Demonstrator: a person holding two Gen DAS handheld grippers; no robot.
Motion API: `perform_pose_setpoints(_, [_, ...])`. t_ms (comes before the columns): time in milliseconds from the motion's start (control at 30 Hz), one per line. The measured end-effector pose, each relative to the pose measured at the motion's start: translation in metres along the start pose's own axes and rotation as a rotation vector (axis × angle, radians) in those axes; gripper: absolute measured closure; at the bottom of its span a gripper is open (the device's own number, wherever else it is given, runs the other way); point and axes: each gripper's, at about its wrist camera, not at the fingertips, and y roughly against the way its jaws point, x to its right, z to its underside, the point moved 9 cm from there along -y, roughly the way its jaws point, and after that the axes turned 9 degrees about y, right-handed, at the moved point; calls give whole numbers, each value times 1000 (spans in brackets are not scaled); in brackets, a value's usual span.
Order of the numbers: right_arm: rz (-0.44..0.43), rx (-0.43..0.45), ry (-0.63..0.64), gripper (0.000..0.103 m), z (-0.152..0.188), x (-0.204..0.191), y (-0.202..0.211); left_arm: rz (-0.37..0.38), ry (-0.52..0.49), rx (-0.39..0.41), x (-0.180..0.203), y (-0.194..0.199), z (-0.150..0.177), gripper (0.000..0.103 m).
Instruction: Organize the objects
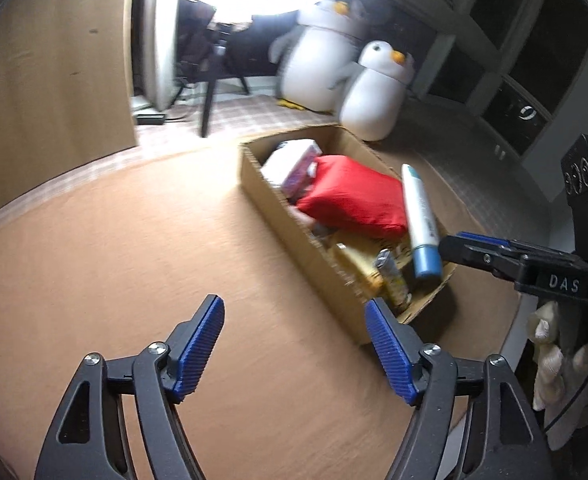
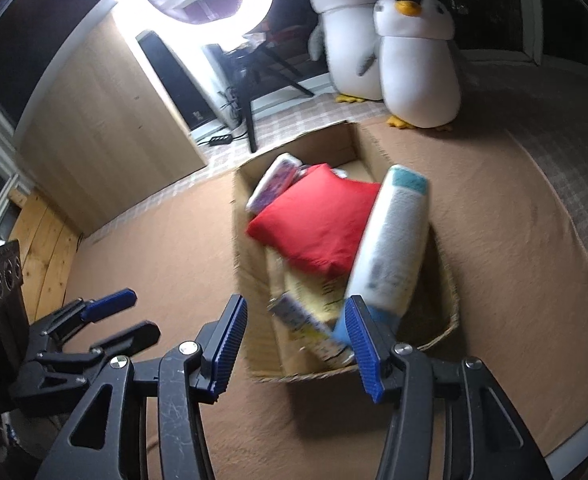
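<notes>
Cardboard box (image 2: 250, 280): open-topped, oblong, resting on the brown surface, sides intact. All positions below are relative to this box.

Red pouch (image 2: 313, 220): soft, cushion-like, lying across the middle, tilted, on top of other contents.

White tube with blue cap (image 2: 389, 240): lying along the right wall, cap toward the near end, upper end raised over the rim.

Pink-and-white packet (image 2: 272, 186): at the far left, leaning on the wall.

Yellow packet (image 2: 313, 300): flat at the near end, partly under the pouch.
</notes>
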Motion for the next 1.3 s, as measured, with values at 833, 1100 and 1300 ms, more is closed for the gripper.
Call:
perform_pose_setpoints(833, [-45,62,193,33,19,-146,1,-275,167,196,-128,140,56,6])
perform_pose_setpoints(1100, [-18,48,236,23,30,-167,-6,-308,210,190,-151,151,81,6])
perform_pose_setpoints(1300, [11,45,259,23,35,-178,-9,-315,238,184,-163,155,93,6])
